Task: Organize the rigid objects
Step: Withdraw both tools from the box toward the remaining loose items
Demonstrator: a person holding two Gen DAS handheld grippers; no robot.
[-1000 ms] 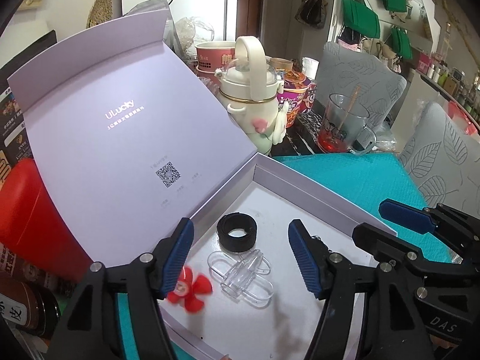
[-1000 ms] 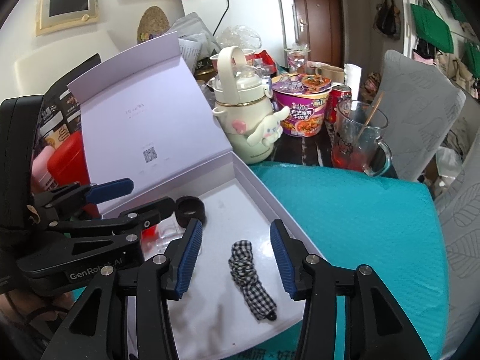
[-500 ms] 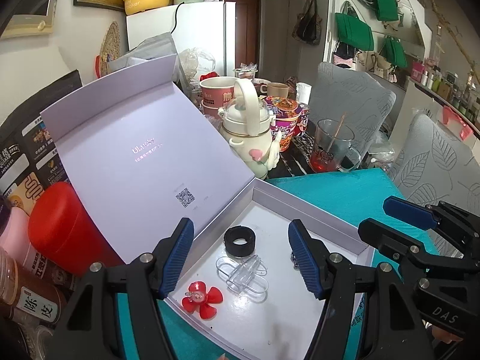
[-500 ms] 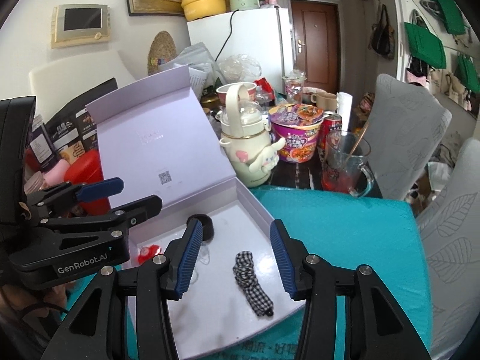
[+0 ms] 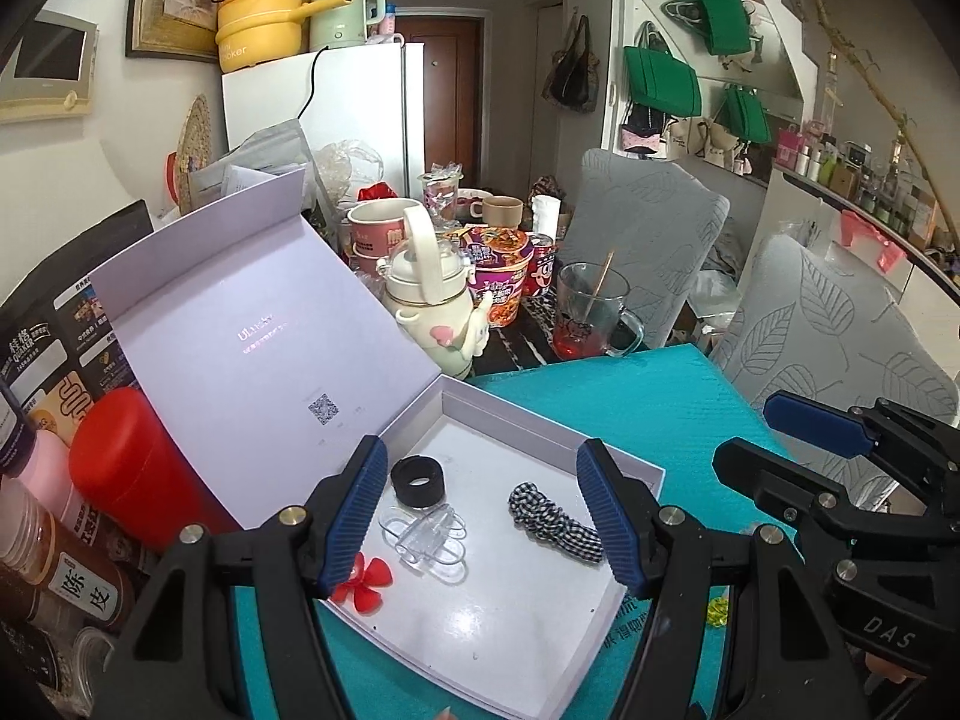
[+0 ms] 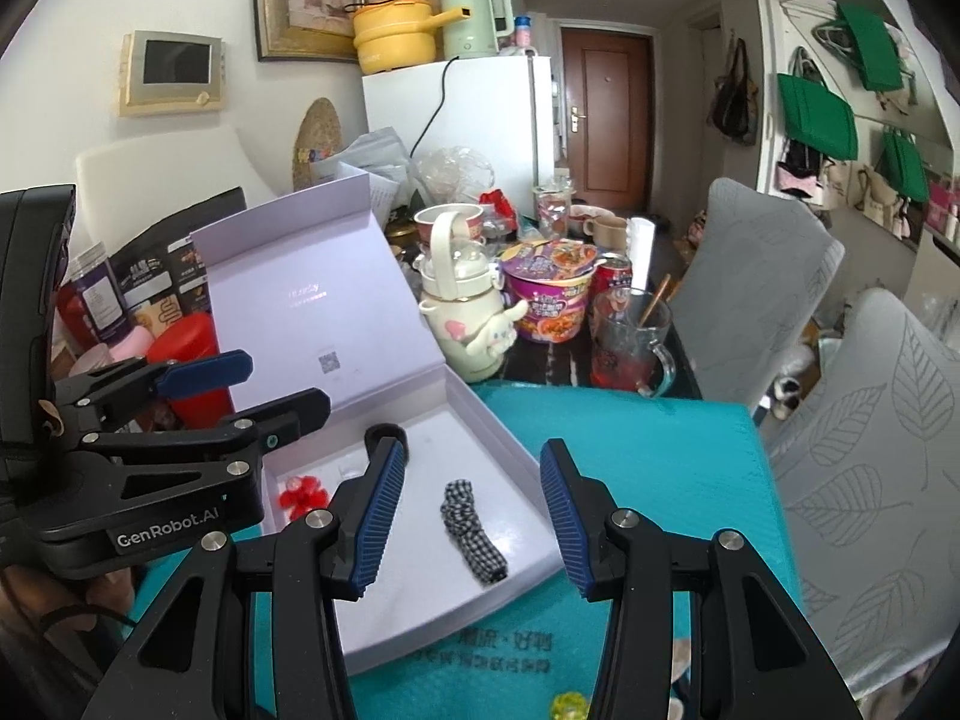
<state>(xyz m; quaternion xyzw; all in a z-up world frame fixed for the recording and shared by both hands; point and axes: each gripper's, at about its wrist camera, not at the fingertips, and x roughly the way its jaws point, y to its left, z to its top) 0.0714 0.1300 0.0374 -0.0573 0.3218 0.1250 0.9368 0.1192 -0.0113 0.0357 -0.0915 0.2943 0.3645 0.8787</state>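
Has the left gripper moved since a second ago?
Yes. The left gripper has pulled up and back from the open lilac box, which looks smaller now.

This was a lived-in home, its dining corner crowded with household things. A white fridge (image 5: 354,114) stood at upper centre, with a yellow cooker pot (image 5: 261,27) and a pale green kettle (image 5: 342,3) on top. A brown entrance door (image 6: 606,114) showed behind. Green tote bags (image 5: 660,81) hung on the wall at upper right. An instant noodle bowl (image 6: 549,297) and a glass mug (image 6: 630,339) sat mid-frame by grey leaf-patterned chairs (image 5: 654,240).
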